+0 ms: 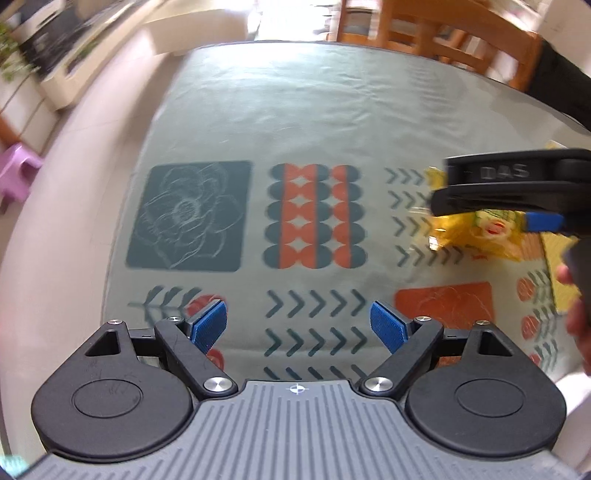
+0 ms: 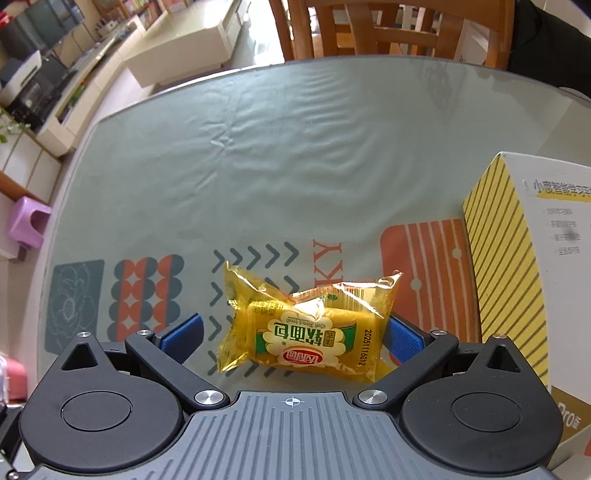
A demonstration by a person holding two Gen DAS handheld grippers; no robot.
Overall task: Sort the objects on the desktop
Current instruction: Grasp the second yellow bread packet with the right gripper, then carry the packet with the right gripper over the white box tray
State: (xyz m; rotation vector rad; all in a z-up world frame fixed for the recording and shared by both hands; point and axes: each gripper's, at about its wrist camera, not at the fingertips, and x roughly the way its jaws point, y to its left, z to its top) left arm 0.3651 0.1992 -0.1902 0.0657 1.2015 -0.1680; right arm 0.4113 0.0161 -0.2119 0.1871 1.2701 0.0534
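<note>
The yellow bun packet point(image 2: 303, 328) lies on the patterned tablecloth point(image 2: 280, 155), between the spread fingers of the right gripper point(image 2: 293, 338); the right pad sits just beside its edge, the left pad apart from it (nothing gripped). At three o'clock from the packet stands a striped box point(image 2: 498, 258). The left gripper point(image 1: 299, 326) hovers wide open and empty over the cloth, with the packet at its two o'clock. A wooden chair point(image 2: 388, 29) stands at twelve.

Wooden chair point(image 2: 388, 29) behind table; white low cabinet point(image 2: 184, 55) left; purple stool point(image 2: 27, 221) on floor.
</note>
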